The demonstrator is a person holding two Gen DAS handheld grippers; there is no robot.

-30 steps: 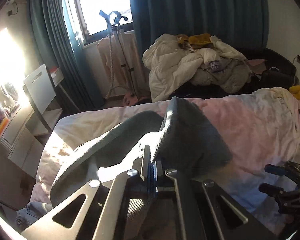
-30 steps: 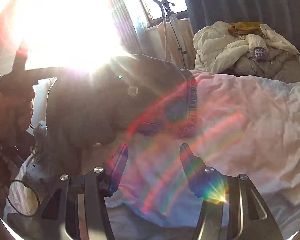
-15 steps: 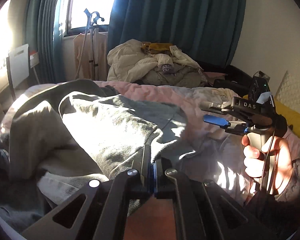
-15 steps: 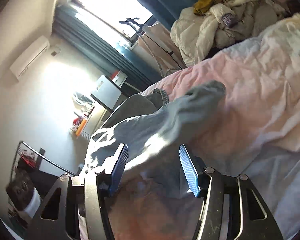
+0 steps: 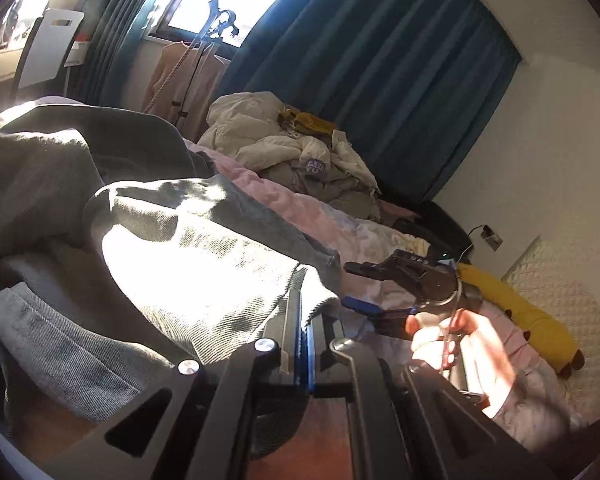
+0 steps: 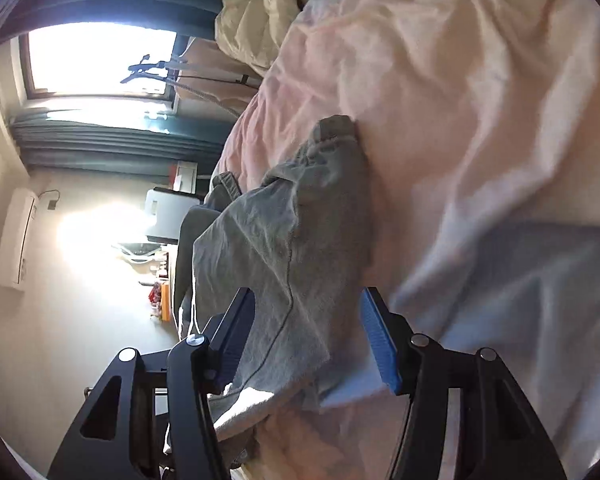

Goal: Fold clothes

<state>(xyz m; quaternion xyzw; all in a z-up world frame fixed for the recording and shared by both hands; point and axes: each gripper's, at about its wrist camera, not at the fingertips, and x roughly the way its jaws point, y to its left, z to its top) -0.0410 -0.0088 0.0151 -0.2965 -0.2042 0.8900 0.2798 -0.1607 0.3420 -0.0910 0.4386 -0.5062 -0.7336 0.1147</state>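
Observation:
A grey garment (image 5: 188, 264) lies bunched over the pink bedcover (image 5: 300, 208). My left gripper (image 5: 302, 300) is shut on its near hem, and the cloth folds up from the pinched edge. Just to the right, a hand (image 5: 460, 344) holds my right gripper (image 5: 350, 286) on its side, jaws apart, tips beside the garment's corner. In the right wrist view the right gripper (image 6: 306, 294) is open. A flap of the grey garment (image 6: 292, 240) hangs between its fingers, and the blue pad (image 6: 380, 344) stands off the cloth.
A heap of cream bedding and clothes (image 5: 296, 152) sits at the far end of the bed. A yellow cushion (image 5: 520, 312) lies by the quilted headboard on the right. Blue curtains, a garment steamer stand (image 5: 216, 24) and a white chair (image 5: 48, 52) are at the window side.
Both grippers have sunk toward the bed and rolled. The garment has come down from a lifted drape to lie on the cover. The right gripper has closed in on the garment's corner.

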